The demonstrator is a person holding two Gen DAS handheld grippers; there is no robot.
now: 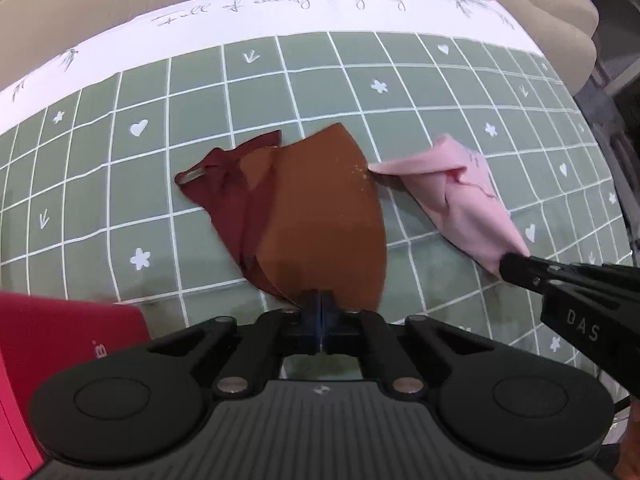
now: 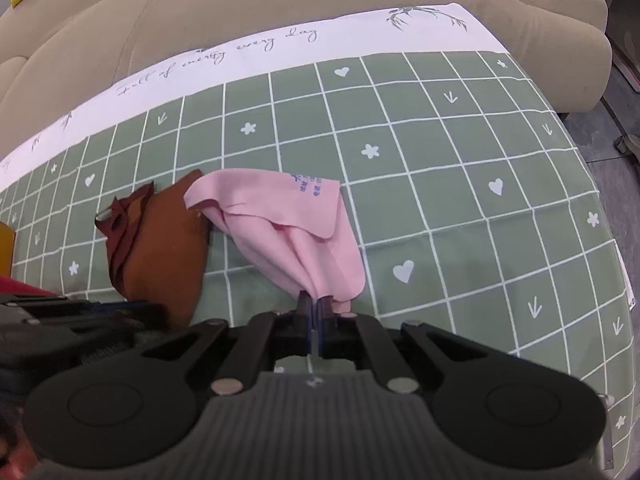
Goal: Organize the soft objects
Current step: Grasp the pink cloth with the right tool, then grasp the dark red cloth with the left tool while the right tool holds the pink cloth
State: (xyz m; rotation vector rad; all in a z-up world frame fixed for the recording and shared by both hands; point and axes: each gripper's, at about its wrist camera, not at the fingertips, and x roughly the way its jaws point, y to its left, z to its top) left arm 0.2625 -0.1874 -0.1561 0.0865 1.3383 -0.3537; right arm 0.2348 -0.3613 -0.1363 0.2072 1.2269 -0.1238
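Two soft cloths pinched on a green white-gridded tablecloth (image 1: 120, 184).
The rust-orange suede-like cloth (image 1: 320, 216), overlapping a maroon cloth (image 1: 228, 184), is clamped at its near edge by the left gripper (image 1: 321, 300); the crumpled pink cloth (image 2: 304, 232) just beside it is clamped by the right gripper (image 2: 316, 305).

A green checked tablecloth (image 2: 460, 168) lies before a beige sofa (image 2: 280, 4).

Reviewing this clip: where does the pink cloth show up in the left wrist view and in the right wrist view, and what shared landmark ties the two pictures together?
Left wrist view: pink cloth lies right of centre, beside the orange-brown cloth.
Right wrist view: pink cloth sits at centre, rising from the right gripper.
Shared landmark: the script lettering on the tablecloth's white border.
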